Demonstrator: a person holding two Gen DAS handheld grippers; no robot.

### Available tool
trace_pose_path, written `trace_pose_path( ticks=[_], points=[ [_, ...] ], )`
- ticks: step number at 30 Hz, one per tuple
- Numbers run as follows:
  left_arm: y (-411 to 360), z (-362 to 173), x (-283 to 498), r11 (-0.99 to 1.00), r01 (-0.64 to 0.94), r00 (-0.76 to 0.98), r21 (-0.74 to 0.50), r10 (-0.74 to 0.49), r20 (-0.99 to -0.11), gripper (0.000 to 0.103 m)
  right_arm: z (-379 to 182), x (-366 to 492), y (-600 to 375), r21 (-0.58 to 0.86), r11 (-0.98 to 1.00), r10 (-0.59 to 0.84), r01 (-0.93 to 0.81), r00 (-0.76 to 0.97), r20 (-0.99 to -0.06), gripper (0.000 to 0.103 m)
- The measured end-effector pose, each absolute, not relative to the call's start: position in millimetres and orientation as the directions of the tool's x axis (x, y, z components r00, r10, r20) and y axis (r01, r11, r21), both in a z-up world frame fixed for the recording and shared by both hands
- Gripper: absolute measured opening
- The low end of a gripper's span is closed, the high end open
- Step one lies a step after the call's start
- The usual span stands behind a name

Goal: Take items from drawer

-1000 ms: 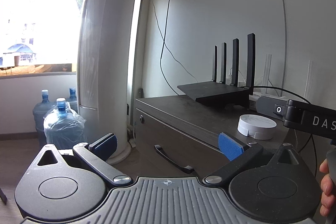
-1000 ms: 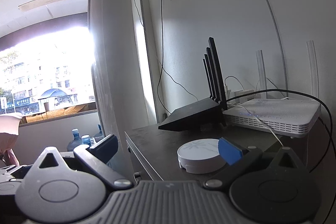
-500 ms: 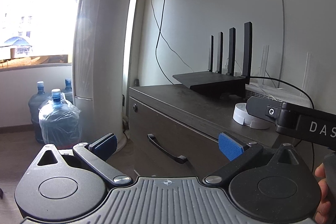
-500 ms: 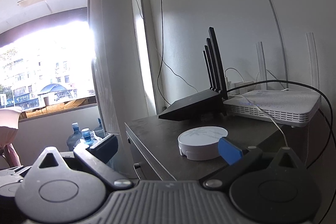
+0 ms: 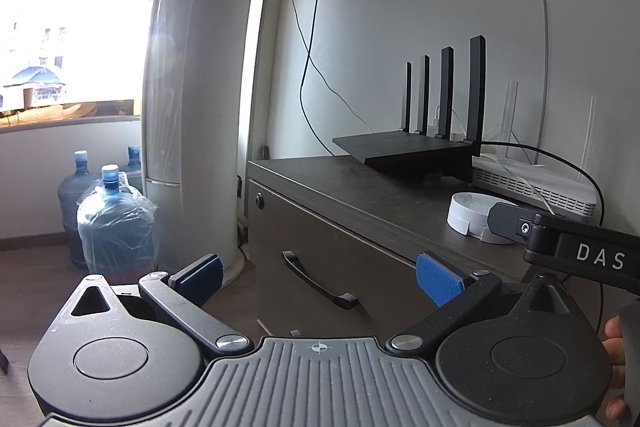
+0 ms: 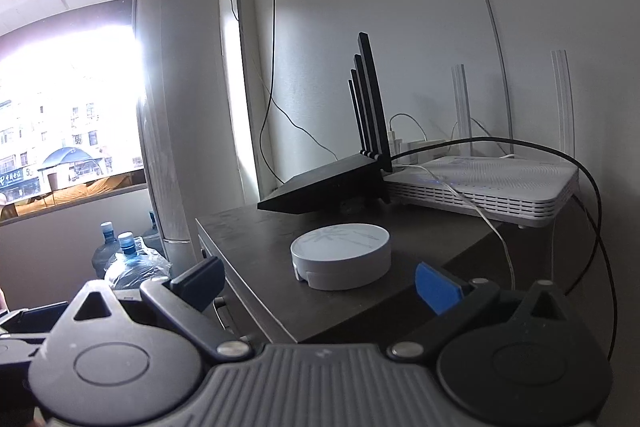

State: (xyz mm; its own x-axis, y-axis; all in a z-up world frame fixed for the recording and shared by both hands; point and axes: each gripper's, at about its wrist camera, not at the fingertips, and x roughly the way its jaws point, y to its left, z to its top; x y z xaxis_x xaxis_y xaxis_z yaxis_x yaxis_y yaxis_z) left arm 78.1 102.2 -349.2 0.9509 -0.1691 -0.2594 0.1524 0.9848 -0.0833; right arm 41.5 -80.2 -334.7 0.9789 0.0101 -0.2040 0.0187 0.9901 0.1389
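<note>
Dark cabinet point(image 5: 360, 195), drawer point(image 5: 320, 247) closed, contents hidden, left gripper point(image 5: 318, 277) and right gripper point(image 6: 316, 281) spread, empty

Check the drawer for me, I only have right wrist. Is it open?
Observer: No. In the left wrist view the drawer front sits shut in the cabinet.
Operator: Handle?
Observer: A black bar handle on the drawer front. It lies ahead of the left tool, which is open and not touching it.
Operator: Lock?
Observer: There is a round keyhole near the front's upper left corner. I see no key in it.
</note>
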Motion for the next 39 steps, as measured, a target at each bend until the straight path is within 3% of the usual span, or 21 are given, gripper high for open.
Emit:
trace_pose_path(
  ticks=[14, 39],
  points=[
    [95, -346, 82, 0.994, 0.101, 0.956, -0.051, -0.111, -0.273, 0.103, -336, 43, -88, 0.125, 0.991, -0.022, 0.050, 0.976, -0.216, 0.103],
    [98, -340, 71, 0.993, 0.102, 0.962, -0.065, -0.115, -0.248, 0.103, -332, 34, -91, 0.083, 0.992, -0.075, 0.096, 0.970, -0.230, 0.103]
  ],
)
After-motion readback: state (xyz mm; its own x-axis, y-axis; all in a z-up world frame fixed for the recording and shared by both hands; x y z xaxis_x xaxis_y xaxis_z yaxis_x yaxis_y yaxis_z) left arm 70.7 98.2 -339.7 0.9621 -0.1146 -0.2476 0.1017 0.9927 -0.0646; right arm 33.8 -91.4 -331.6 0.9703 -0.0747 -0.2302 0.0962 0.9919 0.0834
